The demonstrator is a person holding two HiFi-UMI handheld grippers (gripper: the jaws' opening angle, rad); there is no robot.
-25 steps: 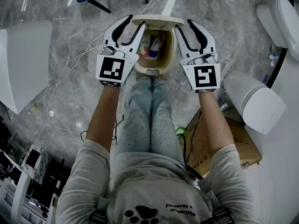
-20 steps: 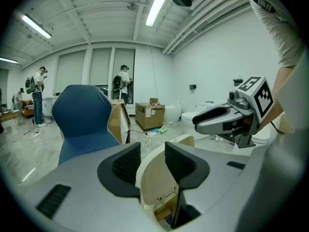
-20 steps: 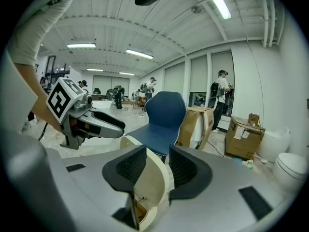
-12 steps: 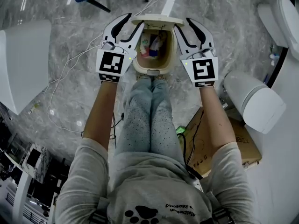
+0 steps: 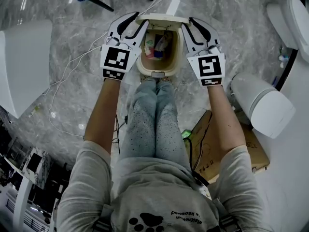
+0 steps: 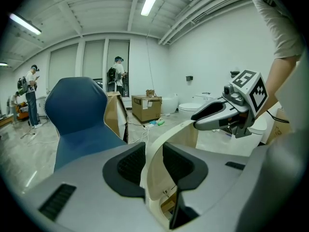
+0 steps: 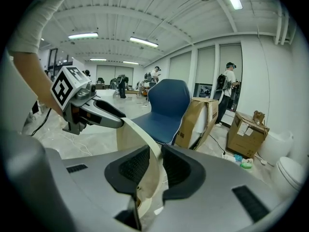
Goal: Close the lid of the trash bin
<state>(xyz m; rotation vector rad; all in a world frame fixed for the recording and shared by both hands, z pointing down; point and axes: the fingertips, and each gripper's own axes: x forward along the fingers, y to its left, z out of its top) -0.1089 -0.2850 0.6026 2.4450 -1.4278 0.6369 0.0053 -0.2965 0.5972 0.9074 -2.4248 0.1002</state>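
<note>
Straight below me, the trash bin (image 5: 143, 70) stood on the grey marble floor (image 5: 72, 42) just beyond my knees, open, with mixed rubbish (image 5: 157, 45) showing inside. Its cream lid (image 5: 161, 19) stood raised at the bin's far edge.

Left gripper (image 5: 138, 20): jaws set astride the lid's left end. They had just been closing, and in the left gripper view the lid's rim filled the gap between the two black pads, so I logged it as pinched.

Right gripper (image 5: 189, 23): same at the lid's right end, jaws just drawn in, rim held between the pads.

Each gripper view showed the other gripper at the opposite end of the same curved rim. Both grippers pointed forward and somewhat down.

Background: blue chair (image 6: 77, 110) behind the lid, cardboard box (image 6: 146, 108) farther back, white cable (image 5: 63, 81) lying loose on the floor to the left.
</note>
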